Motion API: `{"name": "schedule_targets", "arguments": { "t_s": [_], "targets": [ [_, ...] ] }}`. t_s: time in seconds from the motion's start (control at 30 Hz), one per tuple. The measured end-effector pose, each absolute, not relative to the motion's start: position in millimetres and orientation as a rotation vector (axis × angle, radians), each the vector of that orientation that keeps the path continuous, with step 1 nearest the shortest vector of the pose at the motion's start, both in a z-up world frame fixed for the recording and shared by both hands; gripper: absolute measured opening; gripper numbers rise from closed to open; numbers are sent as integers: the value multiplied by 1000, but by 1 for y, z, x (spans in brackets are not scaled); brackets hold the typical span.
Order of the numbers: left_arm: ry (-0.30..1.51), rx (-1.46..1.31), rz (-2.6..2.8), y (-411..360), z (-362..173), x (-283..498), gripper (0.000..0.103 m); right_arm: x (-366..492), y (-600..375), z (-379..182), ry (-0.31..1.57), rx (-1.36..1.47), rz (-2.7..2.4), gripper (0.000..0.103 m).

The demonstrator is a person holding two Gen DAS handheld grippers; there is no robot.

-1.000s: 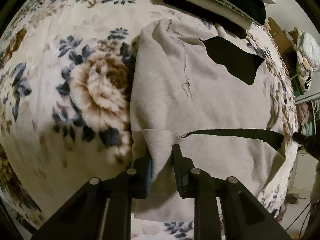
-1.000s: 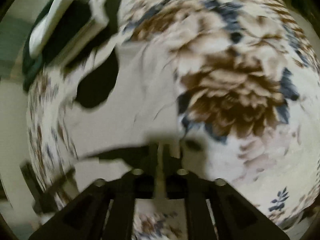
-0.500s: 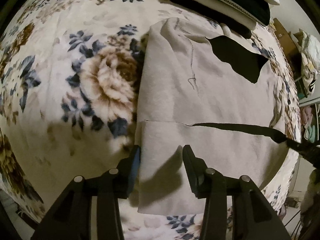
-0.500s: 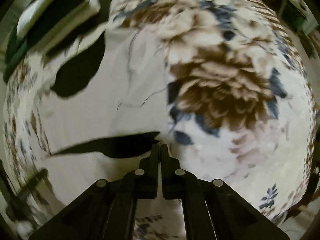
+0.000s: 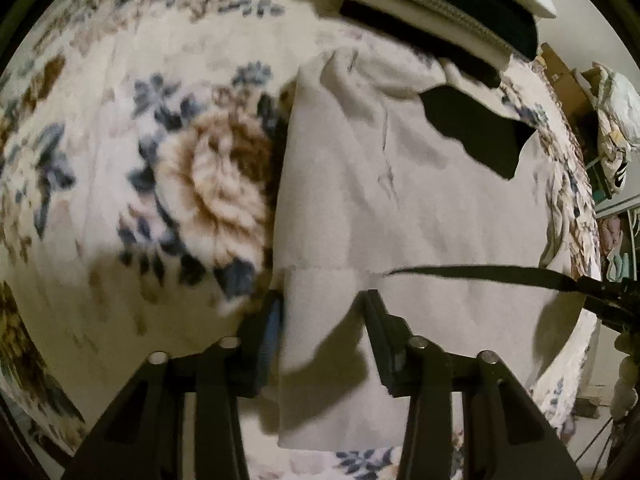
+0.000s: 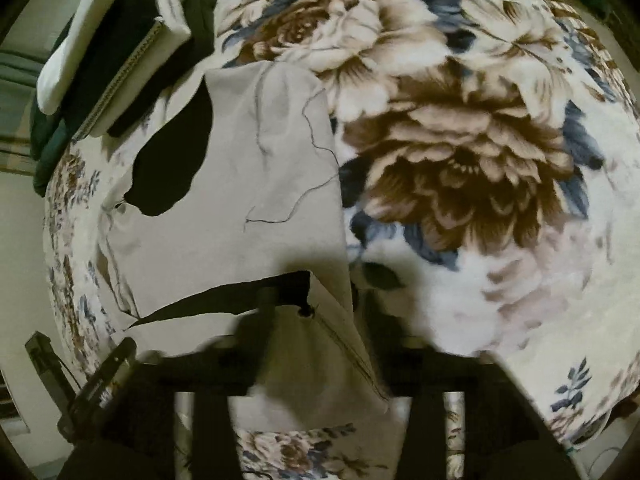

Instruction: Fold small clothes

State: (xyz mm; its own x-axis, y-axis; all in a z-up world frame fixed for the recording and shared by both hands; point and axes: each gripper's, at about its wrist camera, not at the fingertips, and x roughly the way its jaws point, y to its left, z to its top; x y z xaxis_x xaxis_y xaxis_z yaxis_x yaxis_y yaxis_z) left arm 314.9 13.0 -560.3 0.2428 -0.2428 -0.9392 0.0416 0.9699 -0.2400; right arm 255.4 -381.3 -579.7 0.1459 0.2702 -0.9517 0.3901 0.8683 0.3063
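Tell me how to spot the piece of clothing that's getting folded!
Find the big flowered blanket with brown and blue roses covering the bed. Below the stack of folded dark and white clothes at its far end lies a plain beige garment, spread flat, its near edge folded over. It is the only plain, unpatterned cloth lying alone.

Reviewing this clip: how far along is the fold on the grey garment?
Done: the near edge of the grey garment is turned up over its body, and both grippers are open astride that flap, left gripper, right gripper. A folded stack sits beyond. Nothing is gripped. Left: probably further folds, since the garment is still long on the floral blanket.
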Motion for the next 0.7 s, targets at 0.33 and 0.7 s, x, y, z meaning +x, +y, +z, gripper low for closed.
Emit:
{"name": "schedule_targets", "arguments": {
  "t_s": [0.33,0.7],
  "targets": [
    [1236,-190,-182,19,-529,316,5,250,-371,-570,1404,485,-106,6],
    [1336,-265,-185,27,-554,357,10,271,-385,-592,1482,577,-181,15]
  ]
}}
